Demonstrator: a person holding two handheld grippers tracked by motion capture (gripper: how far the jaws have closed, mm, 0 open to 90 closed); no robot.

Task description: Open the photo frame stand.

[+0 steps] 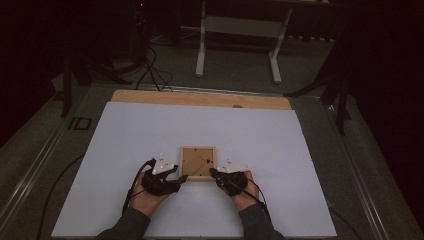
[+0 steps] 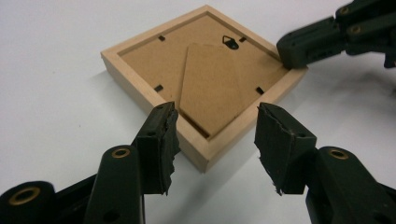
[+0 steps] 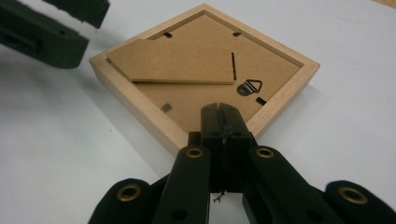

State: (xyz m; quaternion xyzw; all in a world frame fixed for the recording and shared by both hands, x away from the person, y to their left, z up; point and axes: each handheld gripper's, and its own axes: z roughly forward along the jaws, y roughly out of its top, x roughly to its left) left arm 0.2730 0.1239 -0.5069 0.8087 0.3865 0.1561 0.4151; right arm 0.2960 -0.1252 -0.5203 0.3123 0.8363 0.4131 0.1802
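Two corners of the frame (image 1: 198, 162) meet hand-held grippers: left hand-held gripper (image 2: 215, 135) spread wide, right hand-held gripper (image 3: 222, 116) pressed closed.

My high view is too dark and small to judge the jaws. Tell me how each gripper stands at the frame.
Observer: The left gripper is open, with one jaw on each side of a corner of the wooden picture frame, not gripping it.
Operator: Now the right one.
Observer: The right gripper is shut on nothing; its tip looks to rest on the frame's edge near another corner.
Operator: Report which face is up.
Observer: The back is up; its easel stand lies folded down.
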